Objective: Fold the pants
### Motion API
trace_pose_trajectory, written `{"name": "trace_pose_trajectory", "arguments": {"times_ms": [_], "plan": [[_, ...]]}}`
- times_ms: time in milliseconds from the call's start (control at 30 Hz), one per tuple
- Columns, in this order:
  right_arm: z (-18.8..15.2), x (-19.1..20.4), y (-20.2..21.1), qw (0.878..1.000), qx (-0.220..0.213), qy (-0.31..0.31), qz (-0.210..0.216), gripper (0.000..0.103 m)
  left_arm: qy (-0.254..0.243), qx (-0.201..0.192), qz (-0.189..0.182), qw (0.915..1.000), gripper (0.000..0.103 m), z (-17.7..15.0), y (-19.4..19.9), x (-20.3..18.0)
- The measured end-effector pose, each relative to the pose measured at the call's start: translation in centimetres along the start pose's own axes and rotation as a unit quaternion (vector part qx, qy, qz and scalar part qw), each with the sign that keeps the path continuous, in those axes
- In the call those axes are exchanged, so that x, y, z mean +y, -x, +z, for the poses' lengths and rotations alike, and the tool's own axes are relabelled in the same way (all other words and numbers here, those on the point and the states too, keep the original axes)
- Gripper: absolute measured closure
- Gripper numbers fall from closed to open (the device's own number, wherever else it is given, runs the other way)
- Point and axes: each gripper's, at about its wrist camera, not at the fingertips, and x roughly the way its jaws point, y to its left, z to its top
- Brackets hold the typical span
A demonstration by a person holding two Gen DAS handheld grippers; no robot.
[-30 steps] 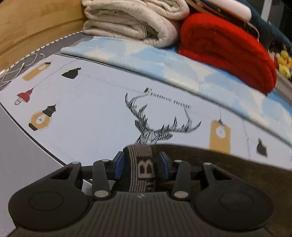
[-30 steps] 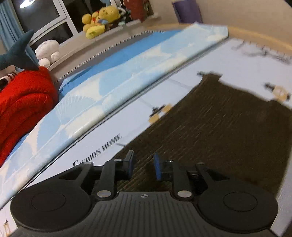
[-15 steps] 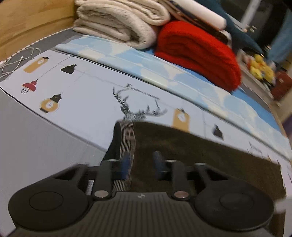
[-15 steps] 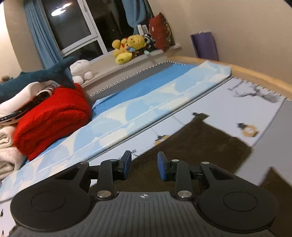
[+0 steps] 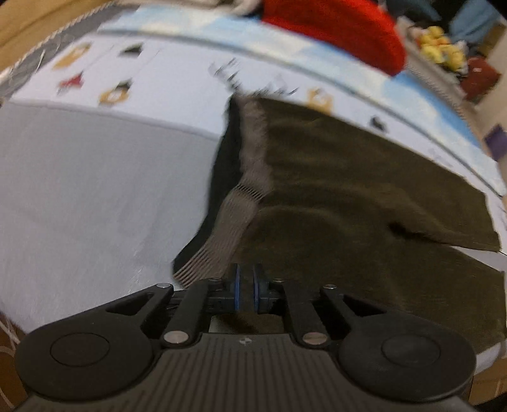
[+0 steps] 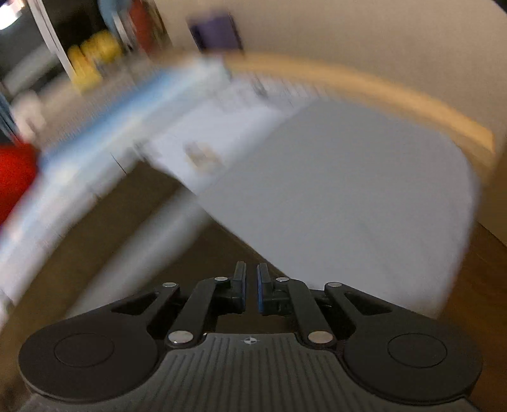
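Observation:
Dark olive pants [image 5: 348, 190] lie flat on the bed, with a grey striped waistband [image 5: 240, 196] at their left end. My left gripper [image 5: 246, 288] hovers over the near edge of the pants just right of the waistband; its jaws are nearly closed with a small gap and hold nothing. In the blurred right wrist view the pants [image 6: 111, 228] show as a brown area. My right gripper [image 6: 250, 290] is above their near edge, jaws nearly closed and empty.
The bed has a grey sheet [image 5: 95, 190], a white printed cover [image 5: 171, 79] and a light blue blanket [image 5: 285, 47]. A red folded blanket [image 5: 332, 28] and plush toys [image 5: 443, 54] sit at the back. A wooden bed rim [image 6: 364, 88] curves at the right.
My left gripper let go of the waistband, pulled back toward me and narrowed its jaws. My right gripper swung fast to the right and narrowed its jaws too.

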Motion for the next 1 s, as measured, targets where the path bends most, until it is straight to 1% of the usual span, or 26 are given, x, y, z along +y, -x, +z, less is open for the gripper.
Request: {"name": "trace_pose_trajectory", "arguments": {"times_ms": [33,67,100,133,167,233,300,400,500,567,633,700,733,767,833,867,900,967,1000], "plan": [[-0.3,-0.6,-0.7,1.0,0.02,0.004,0.007,0.091,0.009,0.012,0.002,0.9999,0.085,0.1,-0.7,0.5],[-0.5,-1.0,-1.3,0.999,0.034,0.009,0.009,0.086,0.016,0.02,0.004,0.9997,0.069,0.4,-1.2,0.9],[-0.7,-1.3,-1.6,0.999,0.039,0.014,-0.001,0.077,0.021,0.027,0.011,0.9994,0.054,0.6,-1.9,1.2],[-0.7,-1.5,-1.9,0.999,0.043,0.018,-0.015,0.074,0.021,0.034,0.023,0.9989,0.049,0.8,-2.5,1.3],[-0.7,-1.7,-2.1,0.998,0.05,0.017,-0.022,0.074,0.018,0.041,0.04,0.9982,0.046,1.0,-3.2,1.3],[-0.8,-1.7,-2.2,0.998,0.055,0.007,-0.021,0.074,0.011,0.051,0.058,0.997,0.045,1.5,-4.3,1.3],[-1.0,-1.1,-2.4,0.998,0.06,0.021,-0.031,0.072,0.002,0.06,0.068,0.9959,0.042,1.8,-5.2,1.0],[-0.7,-0.9,-2.4,0.997,0.056,0.017,-0.044,0.072,-0.024,0.058,0.094,0.9935,0.041,2.0,-6.3,0.6],[-0.5,-0.9,-2.4,0.997,0.054,0.012,-0.053,0.072,-0.026,0.065,0.091,0.9934,0.037,2.1,-7.1,1.0],[-0.2,-0.9,-2.3,0.997,0.053,0.007,-0.052,0.072,-0.029,0.067,0.09,0.9933,0.035,2.0,-7.3,1.2],[0.2,-1.4,-1.9,0.997,0.044,-0.005,-0.059,0.071,-0.032,0.067,0.088,0.9934,0.034,1.9,-7.2,1.3],[0.2,-2.0,-1.2,0.997,0.028,-0.015,-0.073,0.061,-0.035,0.066,0.084,0.9936,0.034,1.8,-7.3,1.5],[0.3,-2.1,-1.3,0.997,0.025,-0.016,-0.076,0.059,-0.036,0.065,0.083,0.9937,0.034,1.8,-7.3,1.4],[0.2,-2.0,-1.5,0.997,0.029,-0.013,-0.076,0.057,-0.039,0.064,0.082,0.9938,0.034,1.8,-7.4,1.4],[-0.3,-1.6,-2.4,0.996,0.056,0.001,-0.067,0.056,-0.045,0.062,0.08,0.9938,0.035,1.7,-7.5,1.4],[-0.6,-1.4,-3.0,0.996,0.071,0.008,-0.061,0.053,-0.047,0.062,0.08,0.9938,0.035,1.7,-7.5,1.4],[-0.9,-1.0,-3.4,0.994,0.079,0.021,-0.066,0.05,-0.049,0.06,0.079,0.9938,0.038,1.6,-7.5,1.3],[-1.1,-0.6,-3.6,0.993,0.085,0.043,-0.076,0.049,-0.06,0.057,0.075,0.9938,0.046,1.5,-7.6,0.8],[-1.0,-0.4,-3.6,0.992,0.085,0.045,-0.076,0.051,-0.073,0.053,0.08,0.9928,0.051,1.5,-7.5,0.4]]}}
